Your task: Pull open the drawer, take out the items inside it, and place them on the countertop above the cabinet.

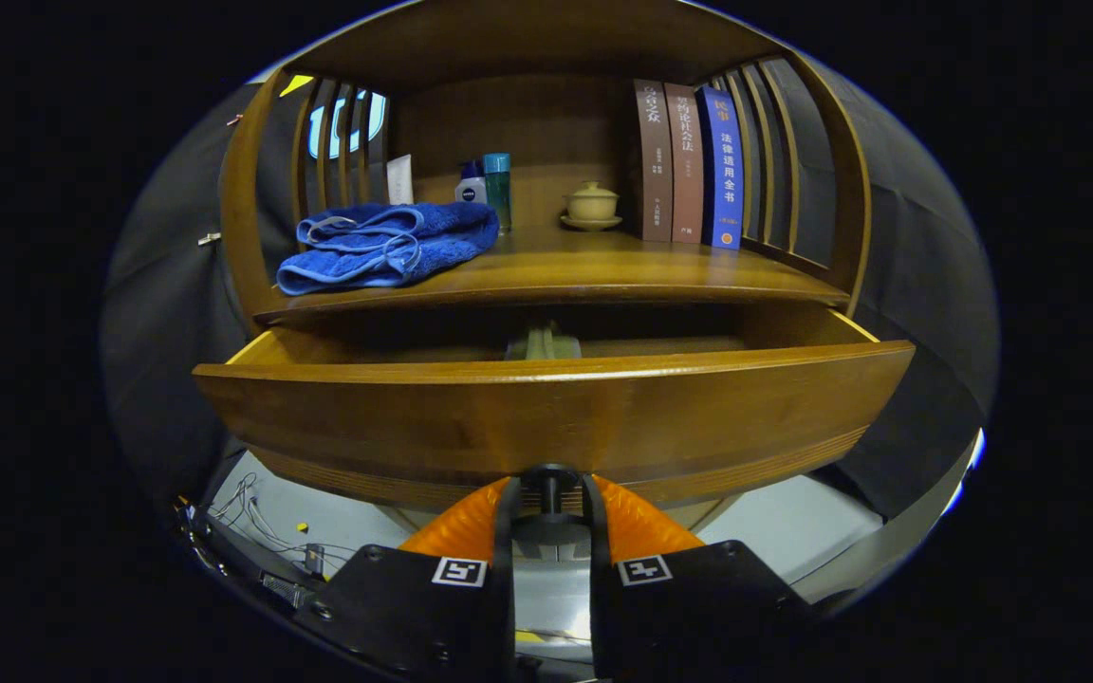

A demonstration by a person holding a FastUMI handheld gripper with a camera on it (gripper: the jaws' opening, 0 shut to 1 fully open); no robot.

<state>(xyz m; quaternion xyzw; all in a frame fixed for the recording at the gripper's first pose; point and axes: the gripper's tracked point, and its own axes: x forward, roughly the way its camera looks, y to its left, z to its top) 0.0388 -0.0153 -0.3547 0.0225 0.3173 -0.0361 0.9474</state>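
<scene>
The tongs (548, 503) are closed on the small dark knob (547, 477) at the bottom centre of the drawer front (546, 417), both fingers pressed against its stem from either side, and pointing level and square at the cabinet. The drawer itself stands well out from the cabinet, its long front board running from nine to three o'clock just beyond the fingertips. Inside, straight ahead at twelve o'clock from the tongs and behind that front board, a pale folded item (543, 341) pokes up near the back of the drawer; I cannot tell what it is, since most of it is hidden. Its visible part looks narrow and stands upright, roughly in line with the knob. To my eye the next move turns on letting go of the knob, lifting over the front board and reaching down and forward toward twelve o'clock. Above, the table (603, 270) already carries a blue towel (385, 245) at eleven o'clock, some bottles (490, 185), a lidded cup (591, 204) and three books (689, 161) at one o'clock, with bare wood in between.
</scene>
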